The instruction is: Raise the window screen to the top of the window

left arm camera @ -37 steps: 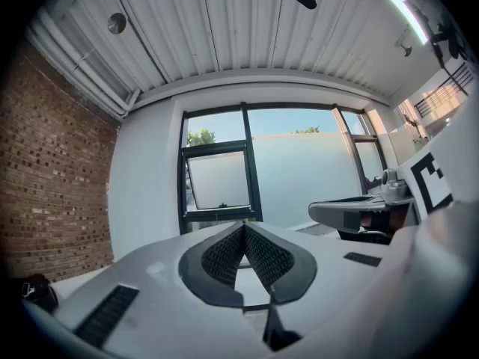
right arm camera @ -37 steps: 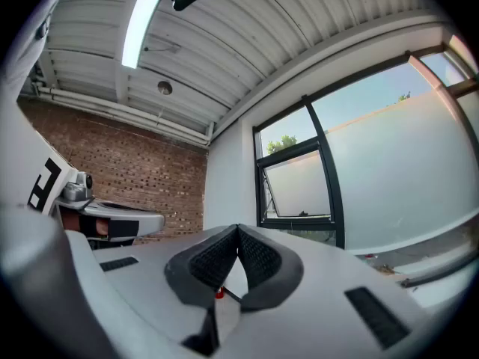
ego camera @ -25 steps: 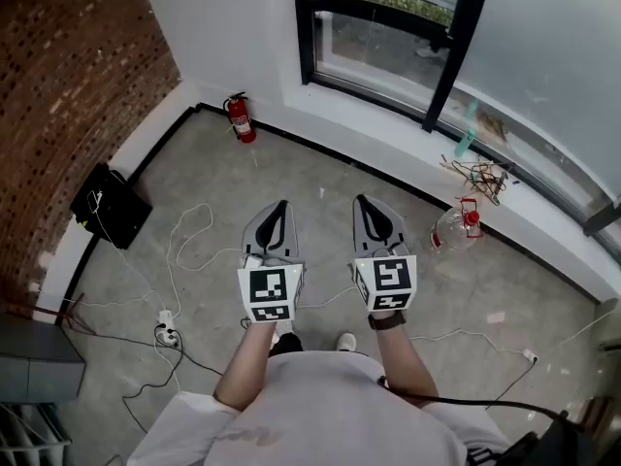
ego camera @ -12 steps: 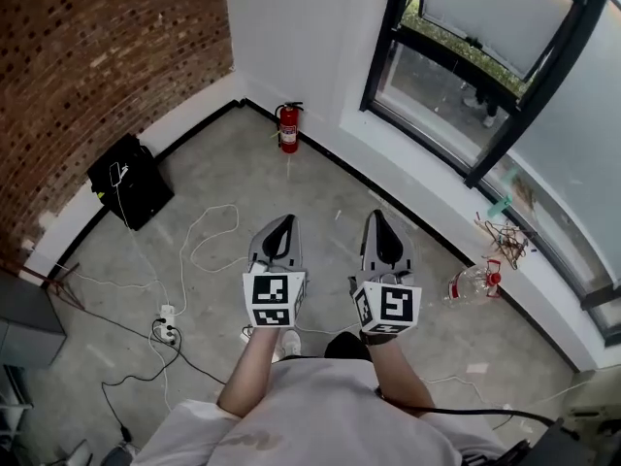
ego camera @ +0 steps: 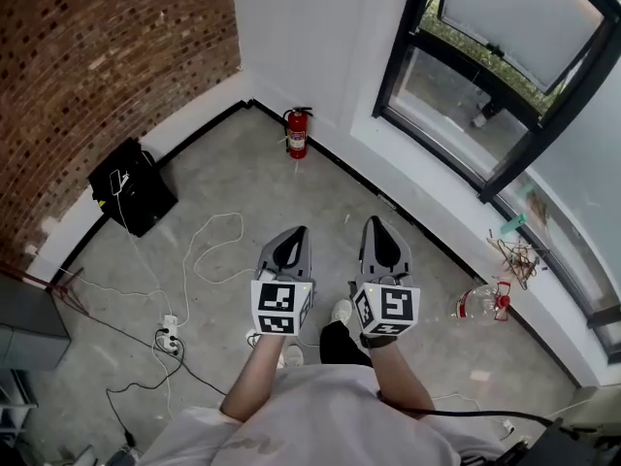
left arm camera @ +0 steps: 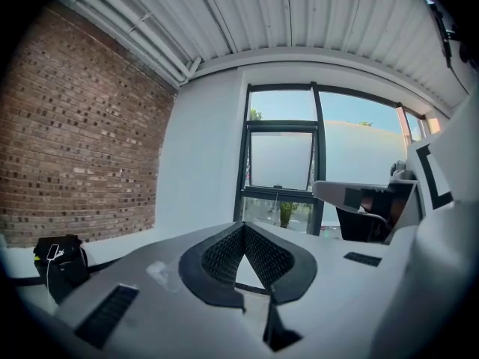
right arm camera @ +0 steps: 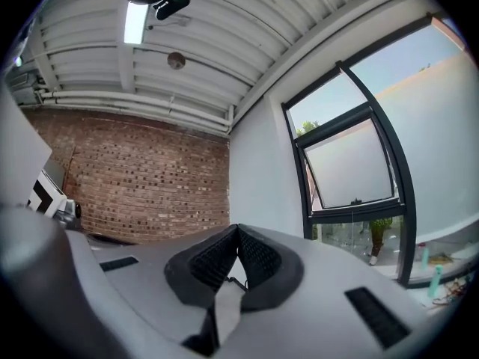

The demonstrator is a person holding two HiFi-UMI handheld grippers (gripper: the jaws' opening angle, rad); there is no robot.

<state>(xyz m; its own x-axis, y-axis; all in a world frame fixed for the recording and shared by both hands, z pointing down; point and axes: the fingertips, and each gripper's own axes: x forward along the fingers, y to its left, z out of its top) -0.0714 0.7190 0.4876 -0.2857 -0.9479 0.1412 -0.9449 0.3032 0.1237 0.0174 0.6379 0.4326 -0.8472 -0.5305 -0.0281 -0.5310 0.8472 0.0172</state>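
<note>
Left gripper and right gripper, jaws together and empty, point side by side toward the black-framed window. A fire extinguisher stands left of it.

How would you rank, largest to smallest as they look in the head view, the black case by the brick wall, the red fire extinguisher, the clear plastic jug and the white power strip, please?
1. black case
2. clear plastic jug and red fire extinguisher: too alike to rank
3. white power strip, smallest
</note>
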